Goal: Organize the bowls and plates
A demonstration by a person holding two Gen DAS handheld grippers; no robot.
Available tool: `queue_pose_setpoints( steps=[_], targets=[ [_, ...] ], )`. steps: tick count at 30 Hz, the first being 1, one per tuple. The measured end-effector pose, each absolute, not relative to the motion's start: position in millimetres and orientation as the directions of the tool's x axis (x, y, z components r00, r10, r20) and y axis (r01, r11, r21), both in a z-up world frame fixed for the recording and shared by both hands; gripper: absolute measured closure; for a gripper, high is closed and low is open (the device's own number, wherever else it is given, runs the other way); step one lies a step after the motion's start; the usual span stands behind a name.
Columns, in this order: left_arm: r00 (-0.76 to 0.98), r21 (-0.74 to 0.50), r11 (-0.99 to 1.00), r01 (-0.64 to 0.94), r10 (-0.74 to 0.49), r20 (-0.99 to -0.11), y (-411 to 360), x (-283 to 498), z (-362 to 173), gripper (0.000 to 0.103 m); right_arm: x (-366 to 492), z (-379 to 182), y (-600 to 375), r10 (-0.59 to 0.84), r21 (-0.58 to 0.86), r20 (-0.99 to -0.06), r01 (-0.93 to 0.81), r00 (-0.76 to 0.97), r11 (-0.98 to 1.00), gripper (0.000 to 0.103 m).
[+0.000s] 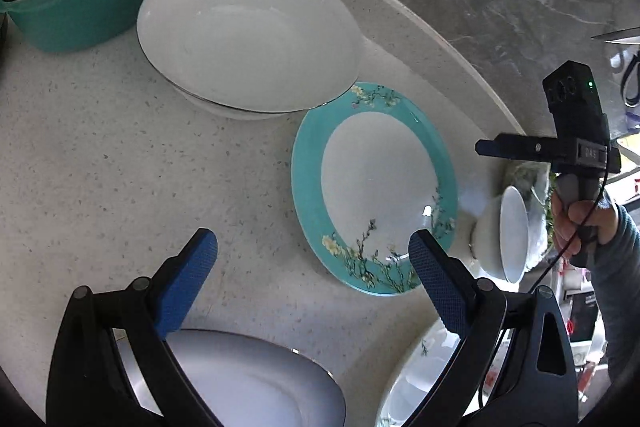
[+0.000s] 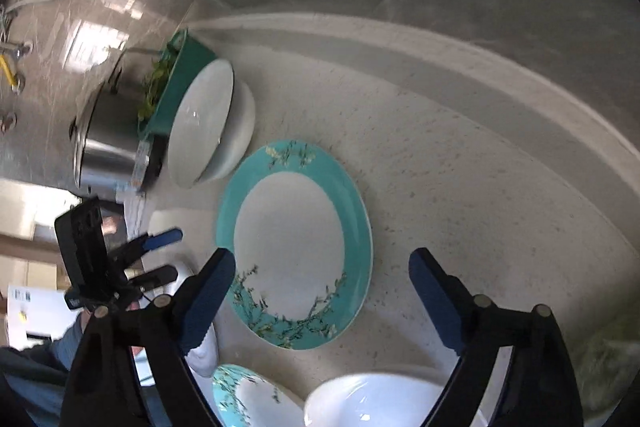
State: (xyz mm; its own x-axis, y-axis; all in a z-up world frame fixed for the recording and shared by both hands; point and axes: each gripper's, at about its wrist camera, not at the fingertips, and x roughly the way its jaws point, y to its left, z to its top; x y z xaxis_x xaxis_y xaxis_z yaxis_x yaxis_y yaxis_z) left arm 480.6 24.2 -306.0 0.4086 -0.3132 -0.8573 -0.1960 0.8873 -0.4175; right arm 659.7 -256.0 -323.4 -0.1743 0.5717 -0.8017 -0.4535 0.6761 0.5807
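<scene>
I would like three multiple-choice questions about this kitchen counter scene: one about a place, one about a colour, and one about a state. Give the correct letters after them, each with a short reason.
1. Where does the green basket of leaves stand?
A. Inside the white bowl
B. On the counter, beside the white bowl
C. On the flowered plate

2. What colour is the rim of the flowered plate?
A. Red
B. Black
C. Turquoise

3. How does the left gripper stand?
A. Open, with nothing between its fingers
B. Shut on a spoon
C. Shut on the basket

Answers:
1 B, the basket stands on the counter next to the bowl.
2 C, a turquoise band with pale blossoms rings the white centre.
3 A, its blue fingers stand wide apart above the counter.
</scene>
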Motion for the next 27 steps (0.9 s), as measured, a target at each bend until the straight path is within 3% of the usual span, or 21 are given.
queue_pose_setpoints(
  steps=[7, 12, 17, 24, 27],
  targets=[
    [0.393, -0.414, 0.885, -0.213, -0.310, -0.866, 15, 494, -327, 0.009, 667, -354, -254, 0.518, 0.567, -0.822, -0.425, -0.236, 0.706, 0.023],
    [0.385, -0.416, 0.886, -0.203, -0.319, -0.866, 10, 504, -334, 0.011, 663, -357, -249, 0.512, 0.567, -0.822, -0.436, -0.249, 0.699, 0.025],
    [0.368, -0.437, 0.872, -0.220, -0.341, -0.865, 10, 509, -345, 0.035, 655, -359, -237, 0.517, 0.585, -0.809, -0.453, -0.278, 0.673, 0.037],
    [0.369, -0.441, 0.871, -0.216, -0.345, -0.863, 9, 519, -347, 0.046, 654, -361, -230, 0.512, 0.592, -0.805, -0.458, -0.299, 0.664, 0.042],
    [0.355, -0.450, 0.865, -0.222, -0.358, -0.864, 9, 525, -350, 0.066, 654, -361, -231, 0.510, 0.591, -0.806, -0.455, -0.300, 0.666, 0.042]
  ],
)
